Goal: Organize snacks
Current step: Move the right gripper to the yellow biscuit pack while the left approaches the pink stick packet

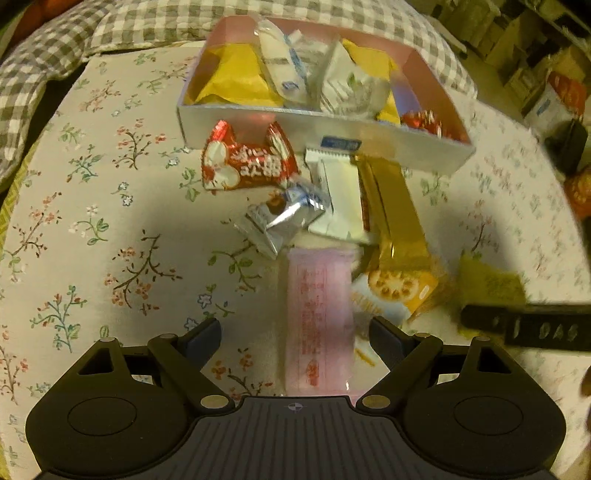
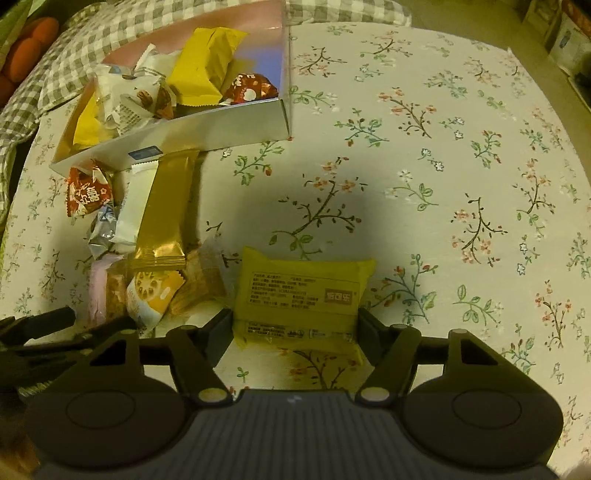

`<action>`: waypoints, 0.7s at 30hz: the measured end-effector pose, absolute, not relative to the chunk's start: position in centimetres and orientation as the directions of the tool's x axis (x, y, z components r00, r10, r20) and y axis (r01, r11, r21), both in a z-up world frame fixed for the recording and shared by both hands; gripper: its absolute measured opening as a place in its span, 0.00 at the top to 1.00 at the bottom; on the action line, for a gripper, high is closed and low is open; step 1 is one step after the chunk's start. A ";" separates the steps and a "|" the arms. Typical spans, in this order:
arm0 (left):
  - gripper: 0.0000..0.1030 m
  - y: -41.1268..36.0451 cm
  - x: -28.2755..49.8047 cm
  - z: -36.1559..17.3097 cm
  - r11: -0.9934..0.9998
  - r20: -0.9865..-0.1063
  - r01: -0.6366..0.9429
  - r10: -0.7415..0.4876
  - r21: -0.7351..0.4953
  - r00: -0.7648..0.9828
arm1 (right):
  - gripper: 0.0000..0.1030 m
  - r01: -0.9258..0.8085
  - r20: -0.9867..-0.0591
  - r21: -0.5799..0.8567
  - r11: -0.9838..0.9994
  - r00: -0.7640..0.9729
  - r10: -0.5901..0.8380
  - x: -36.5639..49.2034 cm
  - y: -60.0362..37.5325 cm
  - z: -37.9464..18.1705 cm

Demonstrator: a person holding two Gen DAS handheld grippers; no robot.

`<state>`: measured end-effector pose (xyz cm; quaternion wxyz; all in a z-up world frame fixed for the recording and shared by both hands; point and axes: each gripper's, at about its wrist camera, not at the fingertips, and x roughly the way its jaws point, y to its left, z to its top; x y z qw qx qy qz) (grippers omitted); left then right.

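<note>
We see the floral tablecloth (image 2: 424,155) spread under both tools, with a grey checked cloth (image 1: 122,22) bunched at its far edge. Ahead of the left gripper (image 1: 293,338) sits the open white cardboard box (image 1: 258,122), pink inside, already holding yellow packets, white sachets and a red-wrapped sweet; from the right gripper (image 2: 295,325) the same box lies ahead and to the left.

Between the box and the left gripper lies a loose heap of snacks. The long gold wrapper (image 1: 397,210) runs from the box's near wall back toward the tool, on its right side. The pink bar (image 1: 319,321) lies lengthwise straight ahead of the left gripper, its near end reaching in between the spread fingers (image 1: 201,341), which stand clear of it on both sides, so this tool is open and holds nothing. The red packet with white lettering (image 1: 247,162) rests against the box wall, ahead and left. A white sachet (image 1: 341,195) and a silver foil packet (image 1: 284,218) overlap in the middle, and an orange packet picturing a round biscuit (image 1: 395,291) lies just right of the pink bar.

The yellow packet (image 2: 301,299) lies flat, printed label up, directly ahead of the right gripper. Its near half sits between the fingers, whose pads meet its left and right edges; we read that as a grip closing on it.
</note>
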<state>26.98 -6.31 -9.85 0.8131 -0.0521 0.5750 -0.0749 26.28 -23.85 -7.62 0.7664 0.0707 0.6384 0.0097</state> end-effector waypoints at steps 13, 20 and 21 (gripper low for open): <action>0.14 -6.4 27.1 -10.1 0.978 -0.924 0.090 -0.210 -0.191 0.319 | 0.37 0.067 -0.958 0.159 0.985 0.253 0.138 26.0 -23.8 -5.6; 0.18 -6.3 27.0 -10.6 0.981 -0.932 0.117 -0.182 -0.152 0.312 | 0.37 0.057 -0.954 0.168 0.984 0.261 0.148 26.1 -23.8 -5.6; 0.22 -6.3 27.1 -10.6 0.981 -0.932 0.119 -0.181 -0.150 0.315 | 0.37 0.055 -0.953 0.170 0.984 0.262 0.150 26.1 -23.8 -5.6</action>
